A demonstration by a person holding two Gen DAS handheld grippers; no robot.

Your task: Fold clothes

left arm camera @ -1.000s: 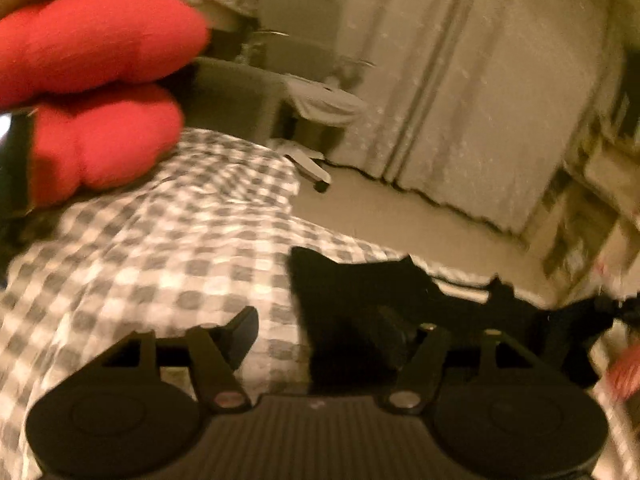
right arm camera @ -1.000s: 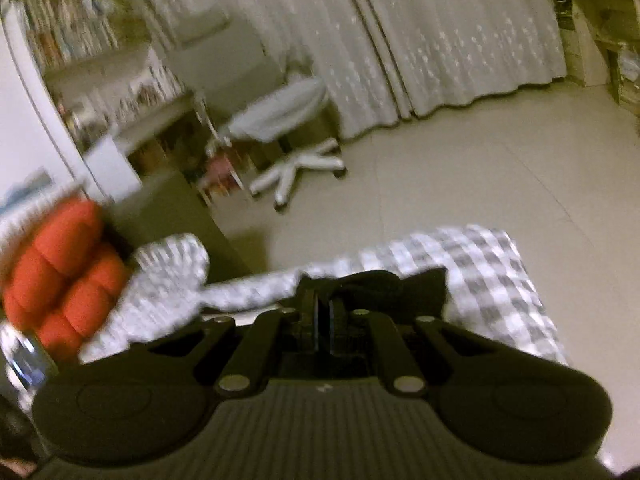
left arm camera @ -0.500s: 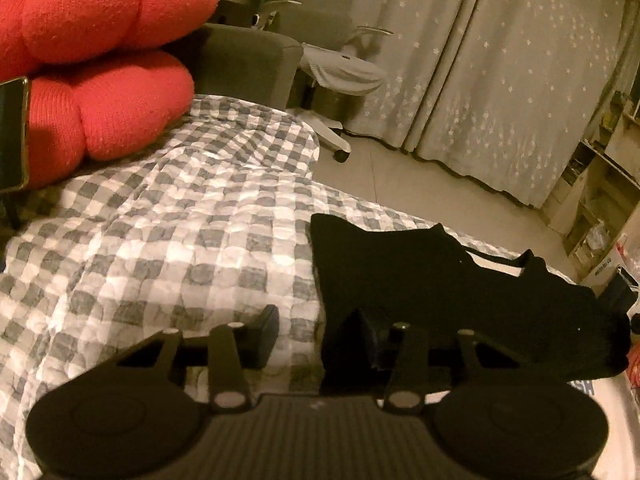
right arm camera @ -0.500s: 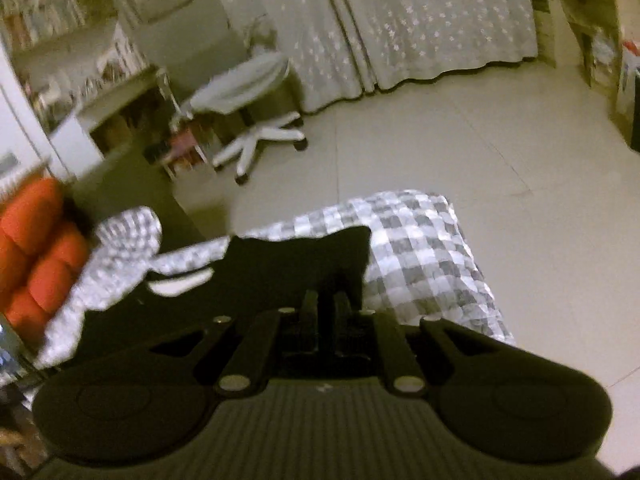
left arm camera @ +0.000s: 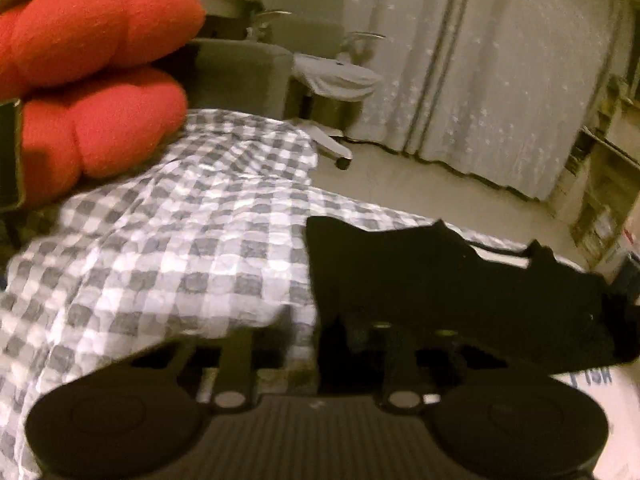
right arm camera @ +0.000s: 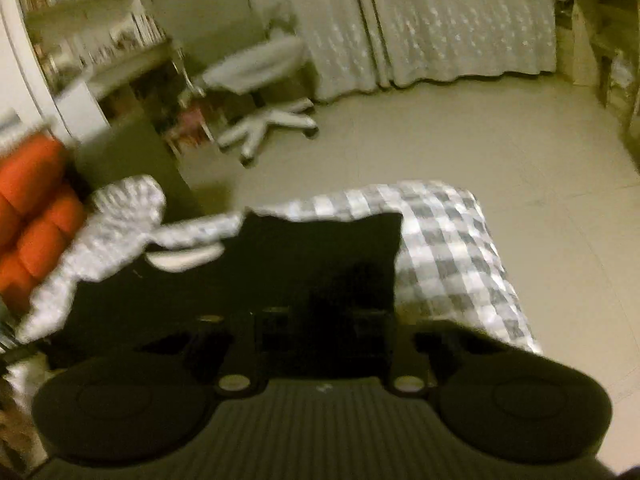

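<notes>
Garment (left arm camera: 440, 272), black, spread on checked quilt (left arm camera: 180, 248). Left gripper (left arm camera: 320, 344) at garment's left edge; fingertips blurred and lost against the dark cloth, so jaw state cannot be told. Right gripper (right arm camera: 324, 320) at garment's (right arm camera: 304, 264) right corner, cloth draped over its tips; grip likewise unreadable. Red cushion (left arm camera: 92, 80) beyond quilt, left of garment. Office chair (right arm camera: 264, 92) farther off, before curtain (right arm camera: 440, 20).
</notes>
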